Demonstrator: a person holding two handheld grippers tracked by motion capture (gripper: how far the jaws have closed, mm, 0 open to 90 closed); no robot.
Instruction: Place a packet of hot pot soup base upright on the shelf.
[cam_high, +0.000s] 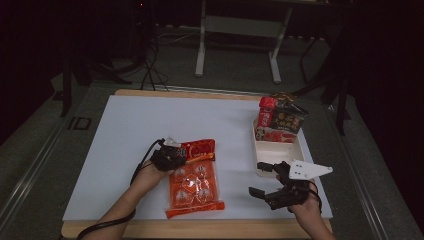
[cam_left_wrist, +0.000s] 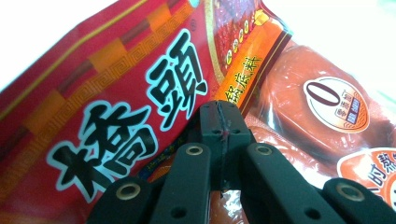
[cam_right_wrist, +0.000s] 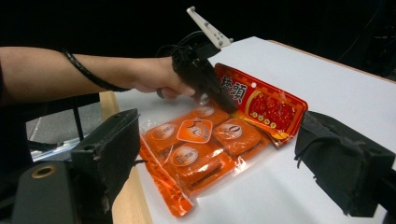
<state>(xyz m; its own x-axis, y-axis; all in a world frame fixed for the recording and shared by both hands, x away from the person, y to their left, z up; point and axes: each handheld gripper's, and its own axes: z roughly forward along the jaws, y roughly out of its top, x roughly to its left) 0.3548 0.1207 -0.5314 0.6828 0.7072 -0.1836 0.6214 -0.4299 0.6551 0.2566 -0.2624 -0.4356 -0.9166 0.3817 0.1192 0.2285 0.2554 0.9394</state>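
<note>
**Left gripper on the pouch, right one waiting open**

Your left gripper (cam_high: 172, 156) sits on the orange pouch (cam_high: 195, 184), at its far left corner near the red header. In the left gripper view the jaws are pressed together, seam closed, with the pouch film (cam_left_wrist: 140, 107) right at their tips. It looks pinched, though the bite itself is hidden under the jaw ends.

Your right gripper (cam_high: 260, 177) hangs with its jaws spread wide, holding nothing, just right of the pouch and beside the white tray (cam_high: 300, 150).

The pouch lies flat on the white table (cam_high: 125, 135), long axis running away from you, near edge at the table front. The left hand is on it; the right must travel left to reach it.

The right gripper view shows the whole pouch (cam_right_wrist: 205, 140) and the left gripper (cam_right_wrist: 219, 95) angled down onto it; the left gripper view gives print only.
</note>
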